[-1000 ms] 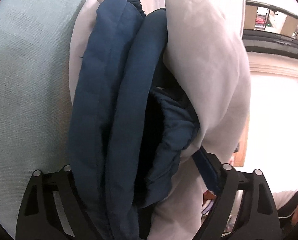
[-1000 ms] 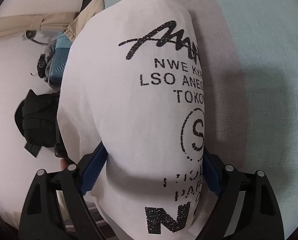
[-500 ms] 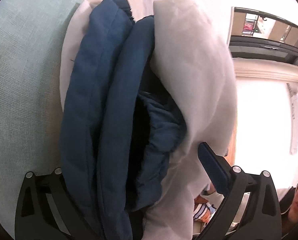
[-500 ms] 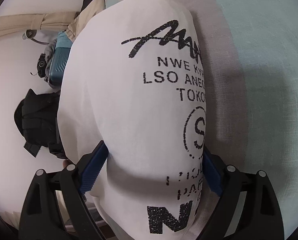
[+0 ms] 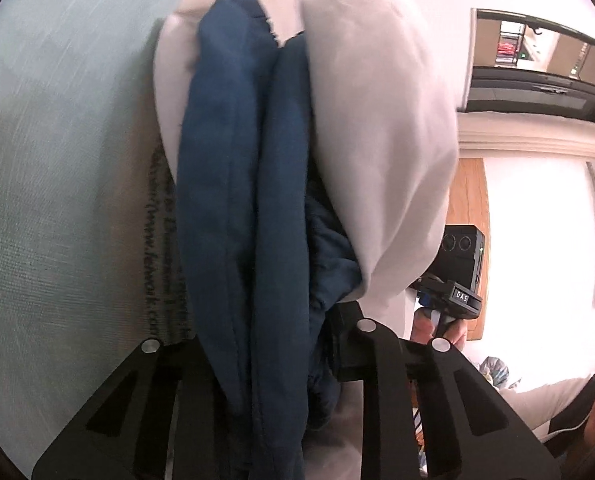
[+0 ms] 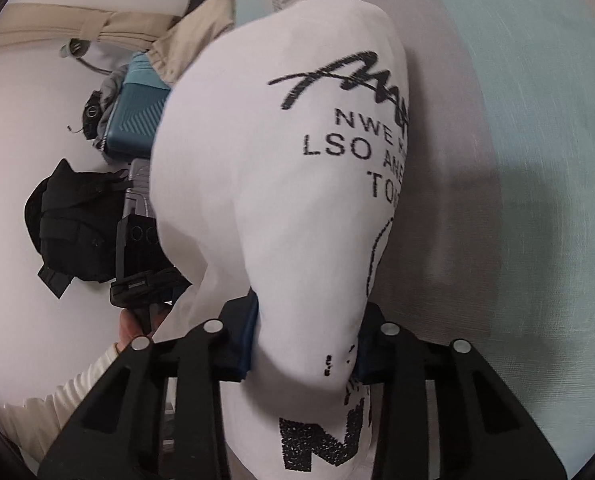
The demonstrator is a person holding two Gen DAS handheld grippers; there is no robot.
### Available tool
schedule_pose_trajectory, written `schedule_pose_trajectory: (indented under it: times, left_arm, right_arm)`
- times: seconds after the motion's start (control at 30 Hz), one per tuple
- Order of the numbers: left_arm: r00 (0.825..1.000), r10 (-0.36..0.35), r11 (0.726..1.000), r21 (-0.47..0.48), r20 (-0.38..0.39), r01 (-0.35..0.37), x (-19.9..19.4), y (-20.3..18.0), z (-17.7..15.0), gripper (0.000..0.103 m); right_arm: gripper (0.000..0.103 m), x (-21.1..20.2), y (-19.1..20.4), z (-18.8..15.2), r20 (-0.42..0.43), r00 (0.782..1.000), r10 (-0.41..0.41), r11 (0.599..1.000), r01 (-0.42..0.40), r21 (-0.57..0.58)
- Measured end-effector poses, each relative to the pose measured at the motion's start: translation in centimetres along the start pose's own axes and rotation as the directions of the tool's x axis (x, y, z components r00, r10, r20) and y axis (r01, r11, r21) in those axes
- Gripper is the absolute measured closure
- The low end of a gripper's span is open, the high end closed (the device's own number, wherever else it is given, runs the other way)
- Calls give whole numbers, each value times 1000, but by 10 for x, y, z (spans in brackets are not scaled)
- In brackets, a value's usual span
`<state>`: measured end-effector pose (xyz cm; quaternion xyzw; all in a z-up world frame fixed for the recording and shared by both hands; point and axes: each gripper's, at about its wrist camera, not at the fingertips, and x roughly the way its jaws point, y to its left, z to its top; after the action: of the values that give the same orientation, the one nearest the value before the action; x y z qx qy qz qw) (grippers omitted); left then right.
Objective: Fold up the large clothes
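A large white garment with blue sleeves and black print is held up over a pale blue-green cloth surface (image 5: 57, 160). In the left wrist view my left gripper (image 5: 265, 344) is shut on the bunched blue sleeves (image 5: 237, 200) with white fabric (image 5: 381, 140) folded beside them. In the right wrist view my right gripper (image 6: 305, 340) is shut on the white printed part (image 6: 289, 184), which bulges out ahead of the jaws. Each view shows the other gripper beyond the cloth: the right gripper (image 5: 457, 268) and the left gripper (image 6: 137, 248).
The pale cloth surface (image 6: 529, 160) lies to the right in the right wrist view. A black bag (image 6: 73, 224), a teal case (image 6: 137, 120) and beige clothing (image 6: 193, 40) lie on the white floor. A wooden door (image 5: 467, 208) and a dark window (image 5: 537, 60) are beyond.
Both grippers have closed from a wide hold to a tight pinch on the garment. The cloth has bunched narrower, and the other gripper now shows past it in each view.
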<state>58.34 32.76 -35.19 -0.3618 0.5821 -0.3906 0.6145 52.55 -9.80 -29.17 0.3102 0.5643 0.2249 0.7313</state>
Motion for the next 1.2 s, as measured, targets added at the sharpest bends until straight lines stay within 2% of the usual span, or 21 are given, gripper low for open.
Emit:
schedule_pose_trajectory:
  times: [0.23,0.43,0.5,0.63,0.9,1.2]
  left_arm:
    - [1000,6,999,54,14,-7,-6,-33,-6,83]
    - [999,36,992,123,22,-39,8,-89,-10,83]
    - [999,41,990,135,21,-43,14,-99,-11,83]
    - [997,71,982,177,20,-73,26,-126,-16,83]
    - [996,90,979,182,27,-94,59,-141,-7,83]
    - [995,94,974,204,17,-95,60,-148,-8,83]
  right_arm:
    - [71,-21,14,1,36,999,36,999,-35,-34]
    - [72,-54,24,-4,78,996,39,997,-33,-70]
    - [72,-66,25,-6,93,995,32,997,-25,-75]
    - [72,-93,31,-17,134,991,-28,994,42,-104]
    - [72,-115,47,-38,182,975,-130,978,156,-140]
    - [72,-129,52,-49,199,970,-136,975,167,-148]
